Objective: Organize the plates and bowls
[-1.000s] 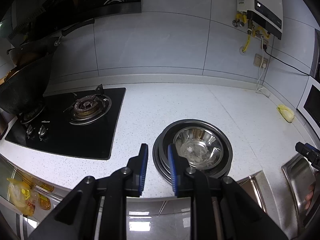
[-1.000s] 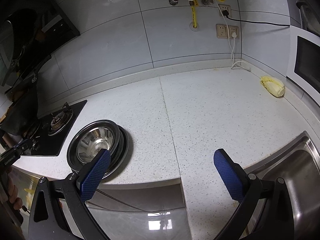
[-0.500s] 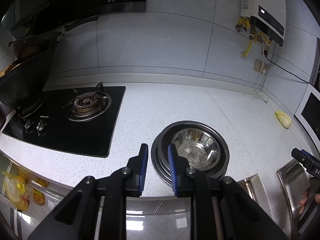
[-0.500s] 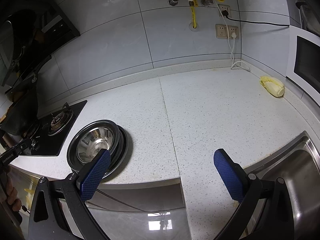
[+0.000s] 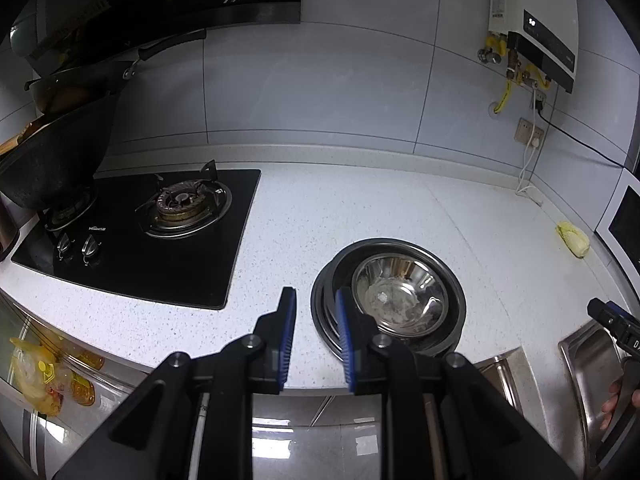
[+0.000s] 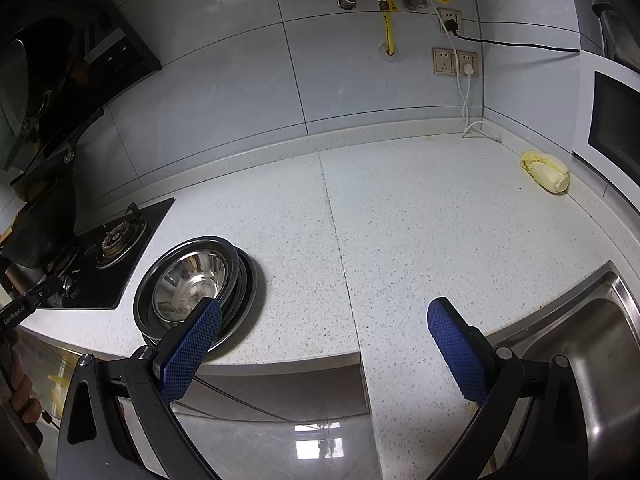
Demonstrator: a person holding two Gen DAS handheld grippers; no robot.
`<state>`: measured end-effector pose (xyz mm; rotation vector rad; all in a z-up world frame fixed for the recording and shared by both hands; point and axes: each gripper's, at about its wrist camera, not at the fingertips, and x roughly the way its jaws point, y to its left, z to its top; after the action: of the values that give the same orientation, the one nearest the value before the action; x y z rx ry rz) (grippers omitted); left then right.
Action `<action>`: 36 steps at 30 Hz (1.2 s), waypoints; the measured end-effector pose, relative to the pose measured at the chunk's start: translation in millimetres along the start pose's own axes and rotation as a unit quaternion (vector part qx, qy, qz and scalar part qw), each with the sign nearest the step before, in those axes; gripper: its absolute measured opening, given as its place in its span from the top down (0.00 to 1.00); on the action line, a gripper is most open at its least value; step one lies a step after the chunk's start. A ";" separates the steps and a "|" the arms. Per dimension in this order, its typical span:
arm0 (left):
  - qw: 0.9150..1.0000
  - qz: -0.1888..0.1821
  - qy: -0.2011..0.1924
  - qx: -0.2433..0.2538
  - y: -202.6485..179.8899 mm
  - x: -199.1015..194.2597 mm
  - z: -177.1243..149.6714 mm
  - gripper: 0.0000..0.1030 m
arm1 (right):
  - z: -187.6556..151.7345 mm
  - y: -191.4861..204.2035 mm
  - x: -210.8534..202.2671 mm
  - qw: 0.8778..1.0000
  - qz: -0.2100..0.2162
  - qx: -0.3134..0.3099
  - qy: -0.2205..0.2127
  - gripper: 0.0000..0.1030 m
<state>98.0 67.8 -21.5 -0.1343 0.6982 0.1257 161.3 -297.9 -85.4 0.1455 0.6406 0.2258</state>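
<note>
Nothing has shifted — bowl [image 5: 400, 294] sits nested in the plates [image 5: 326, 308] at two o'clock. Left gripper [image 5: 316, 328] narrowly parted, empty; right gripper [image 6: 324, 344] wide, empty — stacking looks finished.

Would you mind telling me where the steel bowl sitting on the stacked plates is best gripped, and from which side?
Probably the steel bowl by its thin upright rim, one finger inside and one outside, coming from above at the counter-edge side. It sits open-side up, nested in the plates, so its outer wall is mostly shielded.
</note>
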 end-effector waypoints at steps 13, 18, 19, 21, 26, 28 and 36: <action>1.000 -0.006 0.003 0.016 -11.1 -0.2 -3.4 0.81 | -1.5 -0.1 -1.3 1.000 -0.002 -0.002 0.002 0.02; 0.999 -0.016 0.007 0.030 -21.8 2.5 -3.4 0.81 | -2.4 -2.3 -3.4 1.000 -0.005 0.001 0.001 0.02; 0.999 -0.018 0.008 0.032 -24.0 2.9 -3.8 0.81 | -2.9 -3.1 -4.3 1.000 -0.006 0.002 0.000 0.02; 0.999 -0.022 0.007 0.035 -28.2 3.0 -4.4 0.81 | -3.9 -4.3 -6.3 1.000 -0.010 0.004 0.000 0.02; 0.999 -0.028 0.007 0.045 -34.1 2.8 -4.8 0.81 | -3.5 -11.2 -11.7 1.000 -0.017 0.010 -0.006 0.02; 0.998 -0.029 0.008 0.053 -37.0 2.2 -6.0 0.81 | -3.8 -11.8 -13.3 1.000 -0.019 0.010 -0.007 0.02; 0.996 -0.040 0.015 0.083 -49.9 4.3 -12.2 0.81 | -4.3 -15.0 -16.7 1.000 -0.024 0.012 -0.009 0.02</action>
<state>101.5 16.9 -29.4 -0.0038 0.7298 -0.0115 148.2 -316.3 -82.3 0.1560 0.6275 0.1706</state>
